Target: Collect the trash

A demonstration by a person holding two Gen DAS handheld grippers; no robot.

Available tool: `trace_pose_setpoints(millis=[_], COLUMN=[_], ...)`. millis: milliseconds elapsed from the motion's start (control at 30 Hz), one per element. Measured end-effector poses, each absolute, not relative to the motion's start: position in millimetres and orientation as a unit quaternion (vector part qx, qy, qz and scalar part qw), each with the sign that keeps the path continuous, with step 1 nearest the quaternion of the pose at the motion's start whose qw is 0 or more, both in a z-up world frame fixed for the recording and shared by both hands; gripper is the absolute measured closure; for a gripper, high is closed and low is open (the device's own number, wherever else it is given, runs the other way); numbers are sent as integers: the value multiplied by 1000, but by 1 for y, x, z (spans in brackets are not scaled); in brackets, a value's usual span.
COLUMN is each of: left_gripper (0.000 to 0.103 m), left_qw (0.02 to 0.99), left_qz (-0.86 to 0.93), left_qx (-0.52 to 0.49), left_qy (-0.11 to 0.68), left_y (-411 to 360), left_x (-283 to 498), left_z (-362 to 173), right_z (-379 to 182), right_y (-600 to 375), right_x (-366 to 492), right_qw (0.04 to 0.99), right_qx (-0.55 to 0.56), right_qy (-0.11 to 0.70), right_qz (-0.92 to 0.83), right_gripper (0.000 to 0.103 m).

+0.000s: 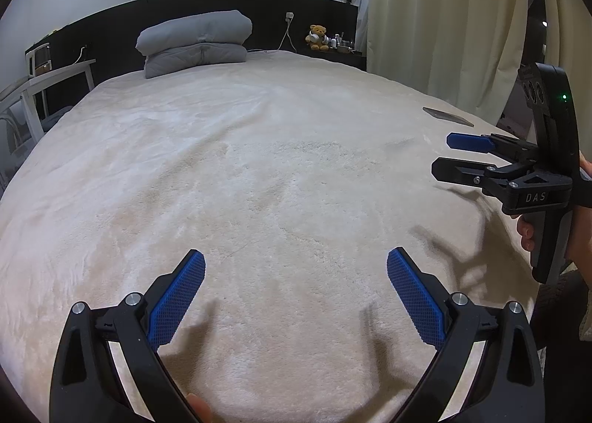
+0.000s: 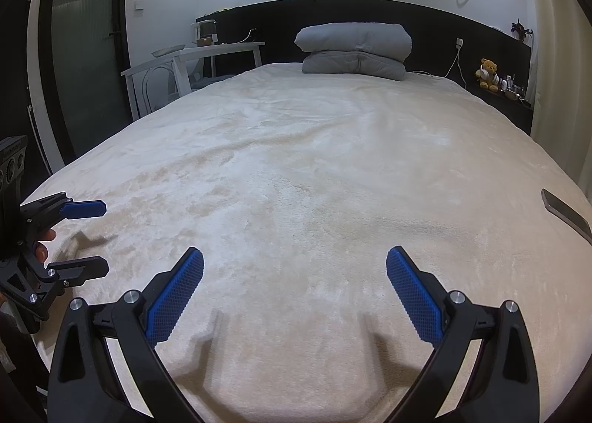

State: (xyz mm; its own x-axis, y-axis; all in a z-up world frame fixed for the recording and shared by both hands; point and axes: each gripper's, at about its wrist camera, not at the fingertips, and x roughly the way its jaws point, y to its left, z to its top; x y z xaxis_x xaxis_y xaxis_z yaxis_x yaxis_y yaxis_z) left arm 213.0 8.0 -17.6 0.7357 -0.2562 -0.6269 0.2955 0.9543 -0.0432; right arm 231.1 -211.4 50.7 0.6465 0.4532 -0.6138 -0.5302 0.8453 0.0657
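We hold the left gripper [image 1: 296,293] and right gripper [image 2: 295,291] low in frame, both spread wide and empty. We see no trash on the bed [image 2: 296,171], only a flat dark object [image 2: 566,214] at far right; this fits before collecting or after clearing.

A bedroom in a home is shown. Most of both views is filled by a wide bed [image 2: 296,171] covered with a cream plush blanket. A folded grey duvet [image 2: 355,47] is laid at its head, against a long dark headboard [image 2: 370,12]. A teddy bear [image 2: 489,74] is seated on the ledge beside the bed, with small bottles next to it. Pale curtains [image 1: 436,16] are hung on one side, and a white side table [image 2: 192,56] is placed on the other.
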Motion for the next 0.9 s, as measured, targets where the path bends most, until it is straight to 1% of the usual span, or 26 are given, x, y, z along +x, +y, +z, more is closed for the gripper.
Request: trace_pose_setpoints(millis=[900], left_gripper=[6], left_qw=[930], left_qz=[-146], left_qx=[40], left_qy=[335], left_y=[6], left_x=[214], left_z=[-16], right_z=[48], right_y=[-210], right_x=[231], right_qw=[905], right_qx=[-65], right_qy=[321], right_qz=[273], right_gripper=[5])
